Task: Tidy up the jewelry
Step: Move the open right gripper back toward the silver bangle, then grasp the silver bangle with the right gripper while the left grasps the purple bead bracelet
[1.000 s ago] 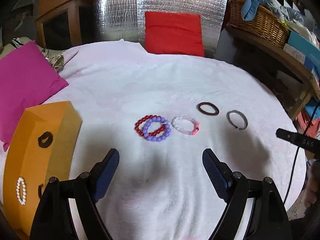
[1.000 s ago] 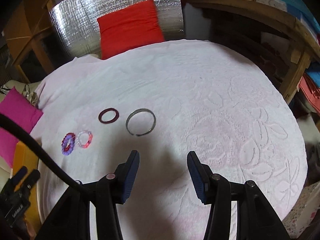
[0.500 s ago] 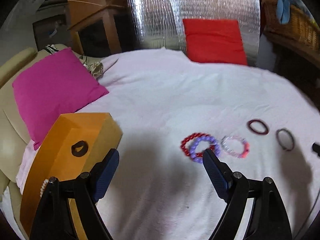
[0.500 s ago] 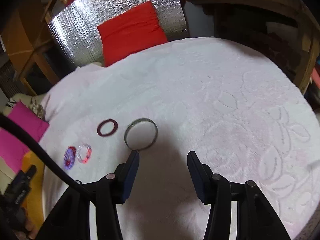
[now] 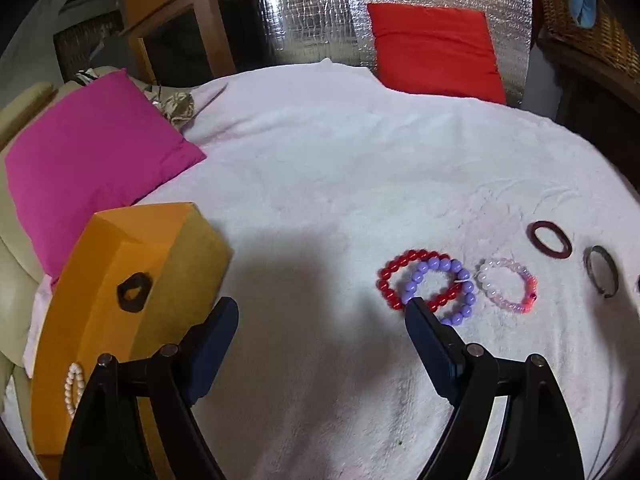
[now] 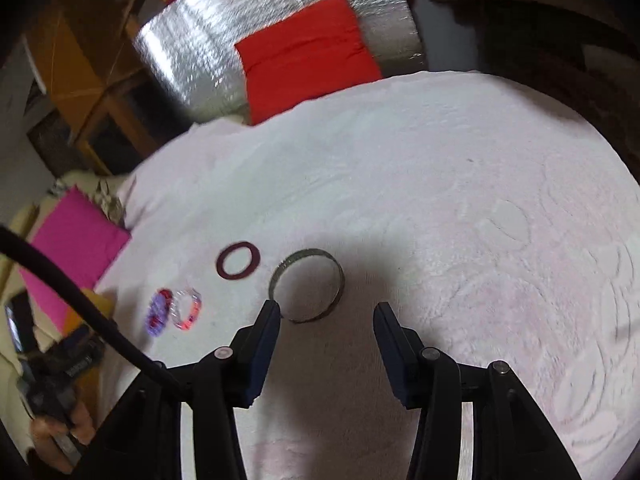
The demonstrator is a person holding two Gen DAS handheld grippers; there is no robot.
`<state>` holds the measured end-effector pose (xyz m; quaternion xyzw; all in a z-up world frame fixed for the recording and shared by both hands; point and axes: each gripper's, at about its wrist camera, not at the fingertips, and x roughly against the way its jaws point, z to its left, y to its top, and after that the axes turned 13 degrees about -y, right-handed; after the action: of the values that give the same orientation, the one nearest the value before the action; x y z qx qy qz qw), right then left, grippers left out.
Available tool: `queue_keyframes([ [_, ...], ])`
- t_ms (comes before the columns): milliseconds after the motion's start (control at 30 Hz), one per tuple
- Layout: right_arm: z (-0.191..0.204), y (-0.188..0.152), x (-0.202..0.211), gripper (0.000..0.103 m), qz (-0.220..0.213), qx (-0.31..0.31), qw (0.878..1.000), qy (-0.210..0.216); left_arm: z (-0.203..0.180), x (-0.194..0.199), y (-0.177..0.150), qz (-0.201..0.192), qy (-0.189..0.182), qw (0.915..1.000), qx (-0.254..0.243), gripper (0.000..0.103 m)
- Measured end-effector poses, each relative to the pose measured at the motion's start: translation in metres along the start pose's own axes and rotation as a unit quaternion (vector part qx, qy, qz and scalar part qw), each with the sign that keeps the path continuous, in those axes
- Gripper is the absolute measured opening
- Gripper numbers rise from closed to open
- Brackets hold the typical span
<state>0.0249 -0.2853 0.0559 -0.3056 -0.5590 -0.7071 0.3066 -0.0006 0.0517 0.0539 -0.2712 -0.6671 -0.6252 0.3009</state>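
At the lower left of the left wrist view, an orange cardboard box holds a dark brown ring and a white pearl bracelet. The left gripper gapes wide and empty over the white towel; overlapping red and purple bead bracelets lie mid-right. The right gripper, half open, grips nothing, with a thin metal bangle just beyond its tips.
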Motion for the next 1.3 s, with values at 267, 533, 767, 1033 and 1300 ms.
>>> queue_keyframes([
  [267,0.017,0.002,-0.027,0.062,0.026,0.014,0.999,-0.028,-0.008,-0.005,0.0,0.001,0.0,0.9993,-0.038,0.086],
  [533,0.047,0.002,-0.047,0.072,0.004,0.049,0.994,-0.095,0.015,-0.019,-0.009,0.031,-0.01,0.9988,-0.035,0.086],
  [767,0.054,0.004,-0.051,0.068,-0.021,0.051,0.991,-0.12,-0.009,-0.022,-0.006,0.022,-0.073,0.9956,-0.054,0.086],
  [1033,0.045,-0.002,-0.045,0.067,-0.021,0.055,0.993,-0.105,-0.037,-0.049,0.001,0.04,-0.085,0.9939,-0.058,0.086],
  [1300,0.046,-0.007,-0.042,0.067,-0.018,0.071,0.992,-0.104,-0.047,-0.052,0.004,0.042,-0.122,0.9903,-0.052,0.086],
])
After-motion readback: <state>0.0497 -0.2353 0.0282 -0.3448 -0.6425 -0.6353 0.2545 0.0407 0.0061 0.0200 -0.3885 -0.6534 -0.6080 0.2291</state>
